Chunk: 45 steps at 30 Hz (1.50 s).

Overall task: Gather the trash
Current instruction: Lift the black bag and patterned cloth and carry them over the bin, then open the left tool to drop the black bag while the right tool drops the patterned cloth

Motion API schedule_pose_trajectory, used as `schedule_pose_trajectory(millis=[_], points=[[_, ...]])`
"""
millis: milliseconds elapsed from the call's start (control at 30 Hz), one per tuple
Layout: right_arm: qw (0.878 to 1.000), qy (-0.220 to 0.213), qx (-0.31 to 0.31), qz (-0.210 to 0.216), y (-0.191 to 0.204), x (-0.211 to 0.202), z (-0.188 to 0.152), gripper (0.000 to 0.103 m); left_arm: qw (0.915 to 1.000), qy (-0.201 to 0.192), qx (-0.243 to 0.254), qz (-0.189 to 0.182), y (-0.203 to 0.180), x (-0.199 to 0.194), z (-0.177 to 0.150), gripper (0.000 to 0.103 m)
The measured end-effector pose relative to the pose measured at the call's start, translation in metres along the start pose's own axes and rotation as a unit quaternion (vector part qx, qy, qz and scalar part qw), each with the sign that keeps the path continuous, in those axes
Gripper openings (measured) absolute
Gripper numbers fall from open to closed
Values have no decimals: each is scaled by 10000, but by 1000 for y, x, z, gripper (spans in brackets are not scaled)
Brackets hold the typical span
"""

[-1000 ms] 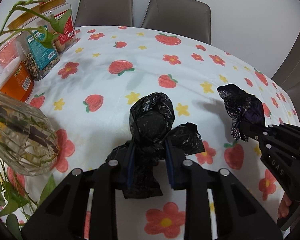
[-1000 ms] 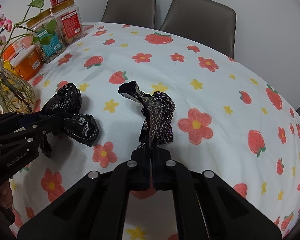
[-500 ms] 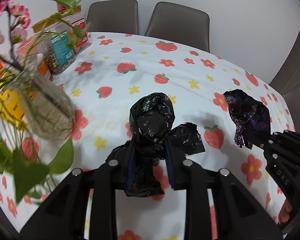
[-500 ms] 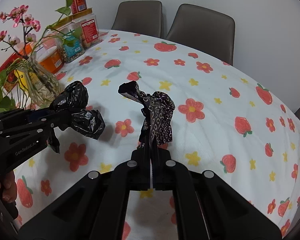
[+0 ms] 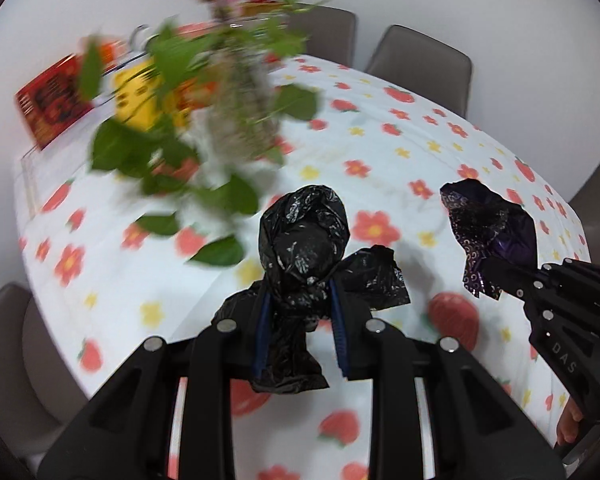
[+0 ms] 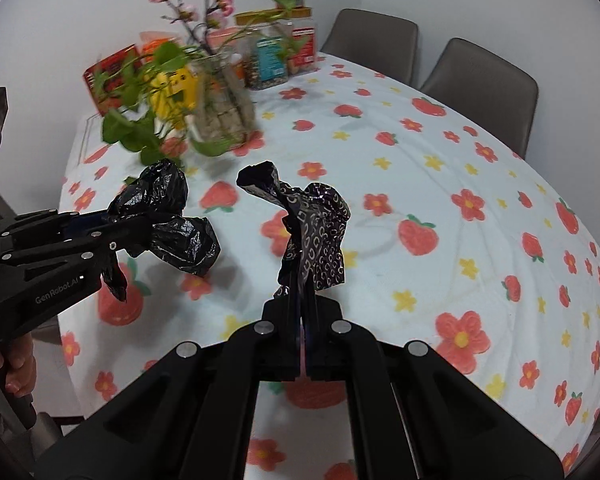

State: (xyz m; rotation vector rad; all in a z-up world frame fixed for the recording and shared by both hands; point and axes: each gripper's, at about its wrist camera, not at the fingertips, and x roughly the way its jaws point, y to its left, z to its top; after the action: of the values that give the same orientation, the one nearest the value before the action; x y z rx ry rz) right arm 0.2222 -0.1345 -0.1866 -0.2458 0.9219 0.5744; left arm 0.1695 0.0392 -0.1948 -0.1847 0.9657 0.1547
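Observation:
My left gripper (image 5: pixel 300 300) is shut on a crumpled black plastic bag (image 5: pixel 304 248) and holds it in the air above the table. The same bag shows in the right wrist view (image 6: pixel 168 216), held by the left gripper (image 6: pixel 132 228). My right gripper (image 6: pixel 302 300) is shut on a dark purple patterned wrapper (image 6: pixel 316 236), also lifted off the table. In the left wrist view the wrapper (image 5: pixel 492 228) sits at the tip of the right gripper (image 5: pixel 496 268), to the right of the bag.
A table with a strawberry and flower cloth (image 6: pixel 440 184) lies below both grippers. A glass vase with leafy stems and pink blossoms (image 6: pixel 220 108) stands at the left. Snack jars (image 6: pixel 268 56) and boxes are behind it. Grey chairs (image 6: pixel 480 84) stand at the far side.
Both grippers have risen and pulled back from the table with their loads. The vase and jars now sit farther off and nearer the middle of the views.

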Motion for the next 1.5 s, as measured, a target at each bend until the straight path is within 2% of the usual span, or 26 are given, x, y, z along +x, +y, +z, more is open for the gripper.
schedule_pose_trajectory(millis=[200,433,633,833,1000,1133,1267,1500], points=[[9959,83,-671,600,91,3,-1,1,9957,-12,-751,548,73,-43,-51,27],[9839,148,-1347,1162,210,0,-13,1,9801,-43,-1630,1131,168,-103,-126,26],[9710,247,-1813,1536,317,-5,-49,1,9675,41,-2078,1442,234,-146,-200,27],[9623,575,-1976,1780,387,2,-97,1,9578,300,-2400,1555,274,-156,-268,27],[9541,868,-2153,1893,423,22,-136,1,9498,458,-2643,1610,294,-147,-310,27],[9489,1022,-2342,1849,435,53,-170,1,9431,577,-2814,1673,302,-122,-340,27],[9450,1304,-2347,1868,438,106,-210,1,9380,775,-2980,1594,308,-74,-382,27],[9375,1719,-2394,1849,438,204,-290,1,9345,965,-3093,1476,309,22,-451,28]])
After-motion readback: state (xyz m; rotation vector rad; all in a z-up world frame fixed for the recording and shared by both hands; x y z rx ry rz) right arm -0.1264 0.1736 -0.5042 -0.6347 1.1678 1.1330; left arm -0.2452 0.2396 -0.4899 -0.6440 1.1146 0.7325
